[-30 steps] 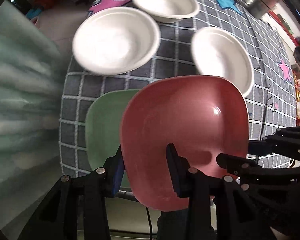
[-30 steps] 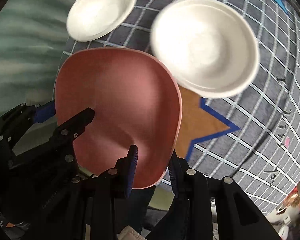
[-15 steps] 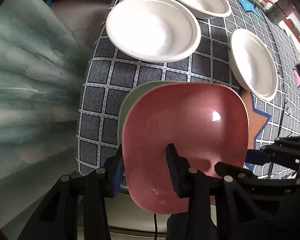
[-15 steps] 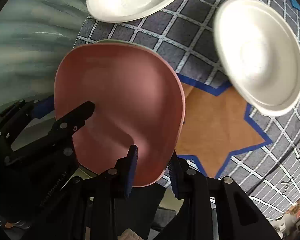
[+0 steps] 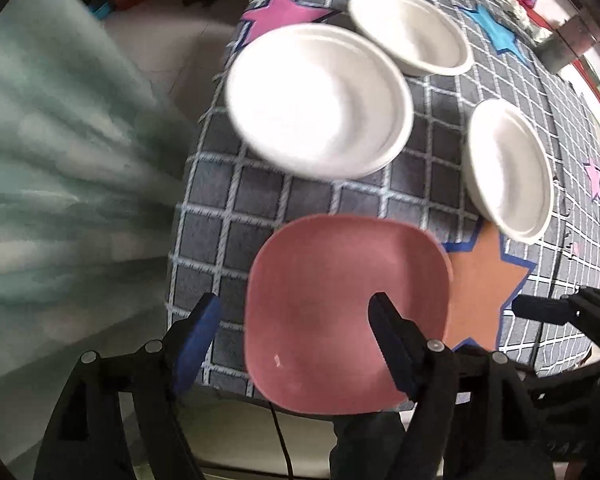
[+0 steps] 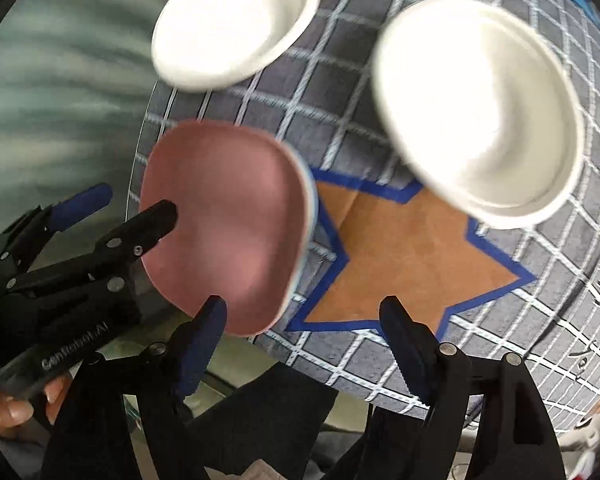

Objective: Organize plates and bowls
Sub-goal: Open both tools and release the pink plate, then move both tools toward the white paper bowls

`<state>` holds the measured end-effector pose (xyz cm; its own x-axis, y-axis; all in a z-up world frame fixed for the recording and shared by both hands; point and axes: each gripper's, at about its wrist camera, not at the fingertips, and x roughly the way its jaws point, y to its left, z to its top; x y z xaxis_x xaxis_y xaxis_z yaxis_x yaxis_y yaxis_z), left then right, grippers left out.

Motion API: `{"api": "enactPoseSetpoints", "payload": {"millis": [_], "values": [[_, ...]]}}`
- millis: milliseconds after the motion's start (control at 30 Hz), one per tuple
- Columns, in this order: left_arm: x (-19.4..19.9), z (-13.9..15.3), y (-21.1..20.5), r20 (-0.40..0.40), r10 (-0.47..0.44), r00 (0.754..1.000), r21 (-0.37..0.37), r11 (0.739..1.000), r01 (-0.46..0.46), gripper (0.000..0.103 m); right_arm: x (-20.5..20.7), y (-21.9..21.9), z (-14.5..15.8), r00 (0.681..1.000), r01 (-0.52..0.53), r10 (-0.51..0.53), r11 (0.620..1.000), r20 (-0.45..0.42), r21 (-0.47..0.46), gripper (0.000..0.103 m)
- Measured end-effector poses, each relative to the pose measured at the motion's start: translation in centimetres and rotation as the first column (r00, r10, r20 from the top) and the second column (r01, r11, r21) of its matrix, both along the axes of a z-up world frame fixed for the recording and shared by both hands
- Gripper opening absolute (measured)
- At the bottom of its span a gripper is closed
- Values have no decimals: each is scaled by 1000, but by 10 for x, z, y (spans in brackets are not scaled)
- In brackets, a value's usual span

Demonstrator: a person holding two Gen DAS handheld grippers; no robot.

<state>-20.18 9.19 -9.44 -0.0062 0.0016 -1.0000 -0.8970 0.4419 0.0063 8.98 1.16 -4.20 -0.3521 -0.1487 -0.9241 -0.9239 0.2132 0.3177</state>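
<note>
The pink plate [image 5: 346, 312] lies flat at the checked tablecloth's [image 5: 220, 216] near edge, beside the orange star [image 6: 400, 256]. Both grippers — left [image 5: 296, 340], right [image 6: 304, 340] — gape wide, holding nothing. Only the right view shows a pale rim beneath.

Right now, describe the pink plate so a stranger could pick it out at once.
Find the grey checked tablecloth and its near edge. The pink plate sits there, just left of the orange star, between the open left gripper fingers. It alone is pink and squarish; the white bowls beyond are round.
</note>
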Motion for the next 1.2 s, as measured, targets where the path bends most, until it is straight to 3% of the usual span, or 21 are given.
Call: {"api": "enactPoseSetpoints", "payload": {"millis": [400,700,1200], "values": [[65,13,5,68,-130,989,16,992,129,80,88,-21,24,972,226,-228,974,60,27,80],[111,12,23,81,-151,985,29,988,149,80,148,-12,25,932,330,-332,943,144,39,80],[179,-22,30,31,-233,972,21,972,232,80,188,13,-6,917,369,-365,929,164,2,80]]}}
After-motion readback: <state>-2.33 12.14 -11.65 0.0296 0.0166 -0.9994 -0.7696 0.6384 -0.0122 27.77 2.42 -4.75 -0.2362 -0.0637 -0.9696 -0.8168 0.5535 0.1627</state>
